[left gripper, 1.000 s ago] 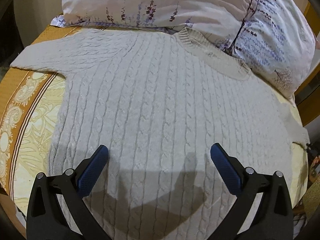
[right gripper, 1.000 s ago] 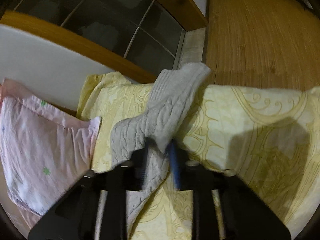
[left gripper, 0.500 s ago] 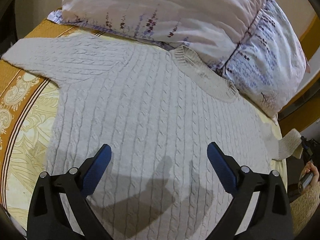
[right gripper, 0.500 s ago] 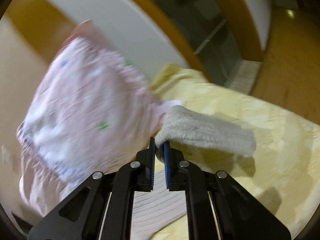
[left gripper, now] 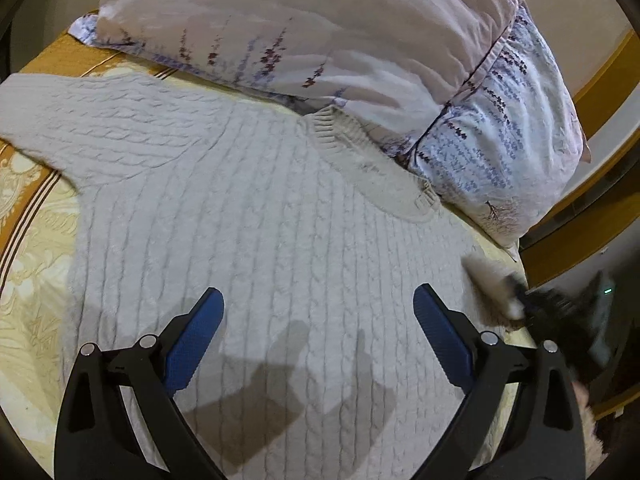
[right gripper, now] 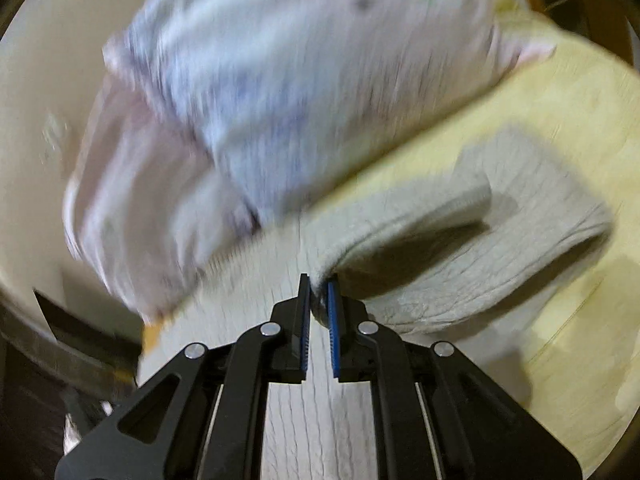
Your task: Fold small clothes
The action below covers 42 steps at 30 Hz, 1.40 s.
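A pale grey cable-knit sweater [left gripper: 248, 232] lies flat on the bed, collar toward the pillows and one sleeve [left gripper: 80, 120] stretched out to the left. My left gripper [left gripper: 318, 300] hovers open above the sweater's body with nothing between its blue pads. My right gripper [right gripper: 319, 284] is shut on the end of the other sleeve [right gripper: 460, 236], which arches up off the yellow bedspread and curls back over toward the body. In the left wrist view that right gripper [left gripper: 520, 300] is a dark blur at the sweater's right edge, with the pale sleeve end in it.
Two floral pillows [left gripper: 360, 60] lie against the sweater's collar at the head of the bed. The yellow and orange patterned bedspread [left gripper: 32, 240] shows left of the sweater. A wooden bed frame [left gripper: 580, 232] runs along the right side.
My right gripper has swung the held sleeve from the bed's outer edge in toward the sweater's body, rolling as it went. The left gripper's view tilted slightly toward the pillows; it stays open.
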Available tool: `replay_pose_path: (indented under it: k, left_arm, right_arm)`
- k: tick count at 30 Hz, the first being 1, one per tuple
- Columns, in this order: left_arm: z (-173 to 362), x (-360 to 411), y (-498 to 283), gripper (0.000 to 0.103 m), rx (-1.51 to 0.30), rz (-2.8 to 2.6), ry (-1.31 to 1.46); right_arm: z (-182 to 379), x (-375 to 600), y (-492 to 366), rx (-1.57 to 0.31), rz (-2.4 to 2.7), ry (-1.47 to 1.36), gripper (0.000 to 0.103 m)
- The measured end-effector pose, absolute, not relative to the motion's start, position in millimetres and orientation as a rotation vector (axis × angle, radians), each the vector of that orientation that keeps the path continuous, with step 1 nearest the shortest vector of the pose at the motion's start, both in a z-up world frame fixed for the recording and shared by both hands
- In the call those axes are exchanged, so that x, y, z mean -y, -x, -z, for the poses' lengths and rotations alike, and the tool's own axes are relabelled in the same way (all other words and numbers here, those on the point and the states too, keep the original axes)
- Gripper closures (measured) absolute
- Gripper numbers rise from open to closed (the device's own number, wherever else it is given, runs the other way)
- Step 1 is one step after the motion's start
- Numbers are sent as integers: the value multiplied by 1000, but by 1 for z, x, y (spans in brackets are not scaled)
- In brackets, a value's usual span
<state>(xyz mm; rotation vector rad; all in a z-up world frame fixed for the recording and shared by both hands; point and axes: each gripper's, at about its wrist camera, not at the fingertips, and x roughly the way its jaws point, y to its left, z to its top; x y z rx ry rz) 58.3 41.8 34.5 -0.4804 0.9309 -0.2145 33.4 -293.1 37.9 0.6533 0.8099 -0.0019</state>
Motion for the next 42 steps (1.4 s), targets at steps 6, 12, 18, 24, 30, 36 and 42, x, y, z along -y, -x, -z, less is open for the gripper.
replay_pose_path:
  k: [6, 12, 18, 24, 30, 36, 42]
  left_arm:
    - [-32, -33, -62, 6, -951, 269, 467]
    - [-26, -32, -69, 6, -995, 346, 594]
    - [-32, -14, -85, 6, -1016, 447, 694]
    - [-39, -16, -89, 17, -983, 498, 723]
    - [-26, -24, -96, 22, -1020, 514, 808]
    - [-10, -8, -110, 27, -1084, 531, 781]
    - [-1, -1, -127, 35, -1112, 476, 736]
  right_arm:
    - [-11, 270, -29, -896, 27, -629, 88]
    - [-21, 285, -26, -848, 49, -668, 57]
    - [-21, 300, -25, -820, 143, -655, 90]
    - [-51, 245, -46, -772, 7, -482, 94]
    - [-13, 178, -64, -1012, -165, -329, 63]
    - [-28, 203, -28, -944, -187, -391, 31]
    - [-20, 308, 9, -849, 12, -873, 50]
